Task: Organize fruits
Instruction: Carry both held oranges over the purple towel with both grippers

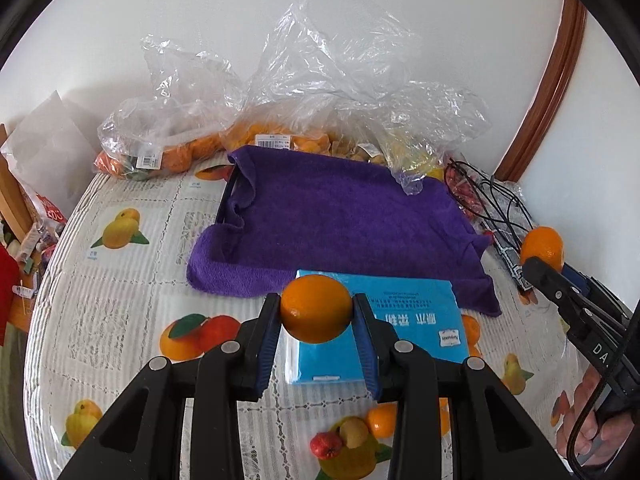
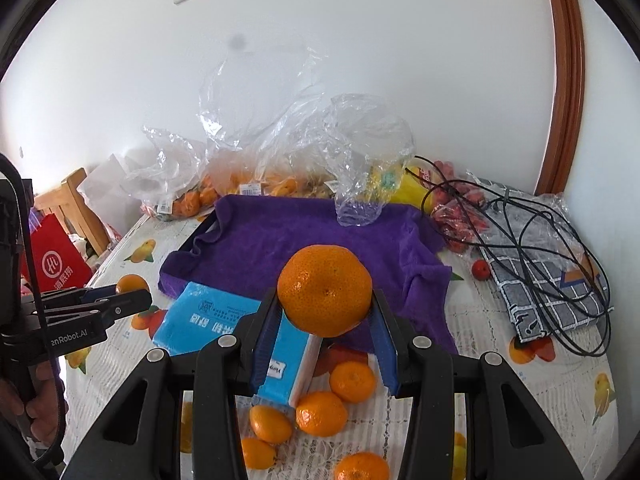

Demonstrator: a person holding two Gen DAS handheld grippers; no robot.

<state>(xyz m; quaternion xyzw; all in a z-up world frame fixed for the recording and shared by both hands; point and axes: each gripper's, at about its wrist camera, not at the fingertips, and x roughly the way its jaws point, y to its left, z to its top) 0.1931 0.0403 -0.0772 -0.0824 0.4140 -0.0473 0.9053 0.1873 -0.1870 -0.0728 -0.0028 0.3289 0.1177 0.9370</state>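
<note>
Left claw [image 1: 316,312] is closed narrow on a small orange [image 1: 316,308], pads pressing its two sides; right claw [image 2: 325,300] likewise clamps a bigger mandarin [image 2: 325,290]. Both fruits hang in the air above the table [image 1: 120,280], near the blue packet [image 1: 384,320] and just short of the purple towel [image 1: 340,216] draped over a tray.

Risk, as I judge it: round, smooth skins held only at the pad tips could roll out if either hand tilts or jolts, or bruise under squeeze. Loose mandarins [image 2: 320,412] lie below the right claw, and the cables [image 2: 540,240] at the towel's right could snag it.
</note>
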